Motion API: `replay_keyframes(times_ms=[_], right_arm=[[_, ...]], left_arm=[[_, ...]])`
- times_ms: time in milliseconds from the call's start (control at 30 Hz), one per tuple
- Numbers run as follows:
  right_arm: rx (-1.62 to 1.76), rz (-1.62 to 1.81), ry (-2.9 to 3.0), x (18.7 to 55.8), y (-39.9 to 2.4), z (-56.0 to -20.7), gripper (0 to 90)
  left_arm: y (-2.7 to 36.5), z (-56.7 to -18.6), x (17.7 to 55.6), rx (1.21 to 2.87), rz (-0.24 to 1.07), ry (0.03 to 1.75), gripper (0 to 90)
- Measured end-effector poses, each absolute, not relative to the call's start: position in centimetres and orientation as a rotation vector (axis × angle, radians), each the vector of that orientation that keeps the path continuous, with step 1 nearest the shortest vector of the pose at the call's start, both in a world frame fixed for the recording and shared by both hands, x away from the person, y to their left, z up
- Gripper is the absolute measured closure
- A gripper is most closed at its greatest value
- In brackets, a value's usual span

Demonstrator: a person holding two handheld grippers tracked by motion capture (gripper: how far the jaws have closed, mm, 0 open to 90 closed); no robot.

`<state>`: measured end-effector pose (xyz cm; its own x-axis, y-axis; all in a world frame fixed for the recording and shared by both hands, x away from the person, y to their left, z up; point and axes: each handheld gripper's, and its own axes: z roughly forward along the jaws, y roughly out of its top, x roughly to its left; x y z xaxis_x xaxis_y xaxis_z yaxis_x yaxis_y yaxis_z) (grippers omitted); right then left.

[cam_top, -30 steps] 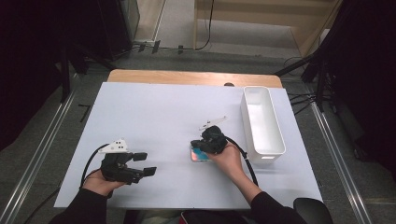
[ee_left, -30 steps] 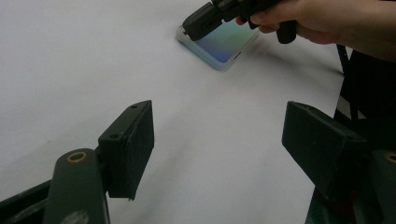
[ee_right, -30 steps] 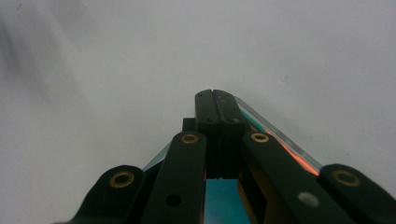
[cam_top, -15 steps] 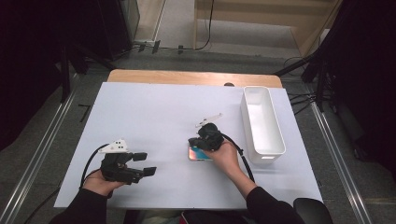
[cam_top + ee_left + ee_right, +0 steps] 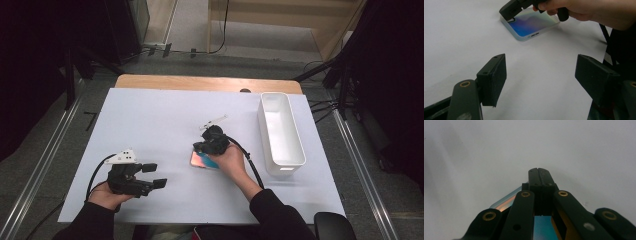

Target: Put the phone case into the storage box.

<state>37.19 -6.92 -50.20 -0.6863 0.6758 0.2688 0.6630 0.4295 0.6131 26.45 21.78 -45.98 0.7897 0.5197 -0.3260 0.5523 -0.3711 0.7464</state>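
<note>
While the left gripper (image 5: 152, 176) just sits near the front left corner of the white table (image 5: 150, 115) with its jaws spread wide and nothing between them, the right gripper (image 5: 200, 146) is out in the middle, jaws pressed tight together with their tips down on the far end of the phone (image 5: 202, 160). From the left gripper view you can see that phone (image 5: 534, 23) lying flat on the table, back up, shiny blue-to-pink gradient in a clear case, and the closed jaws of the right gripper (image 5: 507, 11) resting on its edge with the hand (image 5: 584, 10) above it. In the right gripper view the two black jaws meet with no gap, and a bit of the phone (image 5: 506, 201) peeks out underneath.

Around it: a white oblong bin (image 5: 280, 132) stands near the table's right edge, well apart from the phone, and looks empty as far as I can see. Nothing sits between the phone and the bin, or between the two grippers. Cables trail back from both grippers toward the person.

Can't read any brand or writing on the phone or the bin, too small and glary.
</note>
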Motion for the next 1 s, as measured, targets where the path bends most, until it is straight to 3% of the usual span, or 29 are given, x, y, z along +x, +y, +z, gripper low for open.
replay_keyframes(times_ms=[1000], right_arm=[[1.286, 1.114, 2.567, 40.7, -4.7, -50.3, 87.9]], left_arm=[[21.9, -46.0, 26.5, 2.039, -0.044, 0.798, 25.0]])
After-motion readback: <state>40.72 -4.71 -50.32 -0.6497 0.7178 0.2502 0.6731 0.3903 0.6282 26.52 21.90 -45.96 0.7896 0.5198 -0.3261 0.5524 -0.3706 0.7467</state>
